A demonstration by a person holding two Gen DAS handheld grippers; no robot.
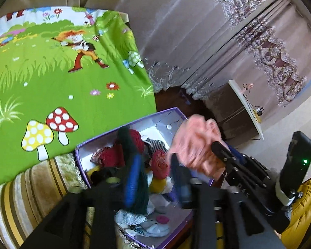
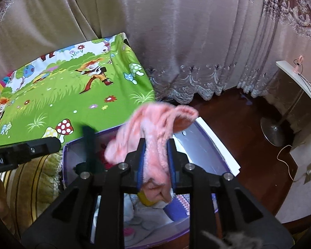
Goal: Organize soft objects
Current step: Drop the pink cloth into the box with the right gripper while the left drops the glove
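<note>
From left to right we see a green cartoon sheet (image 2: 51, 95) on the bed, a purple box (image 2: 205, 145) of soft items, dark floor (image 2: 238, 124) and curtains (image 2: 176, 41). The left hand-held gripper (image 1: 153, 176) stands parted and empty; the right hand-held gripper (image 2: 156, 161) pinches a pink sock (image 2: 153, 128) above the box. Its neighbour reads "bot.AI".

Purple box (image 1: 177, 112): near end and much of its contents hidden behind the left gripper (image 1: 155, 178), whose blue-padded fingers (image 1: 132, 178) are motion-blurred, so contact with the dark green cloth (image 1: 139, 195) along one finger cannot be told. Pink fluffy garment (image 2: 155, 128): lower part hidden between the right gripper (image 2: 155, 166) and the box's contents, edges smeared in the left wrist view. Cartoon-print green sheet (image 1: 72, 83): cut off at the left picture edge; small items on the white shelf (image 1: 250, 105) too small to identify.
</note>
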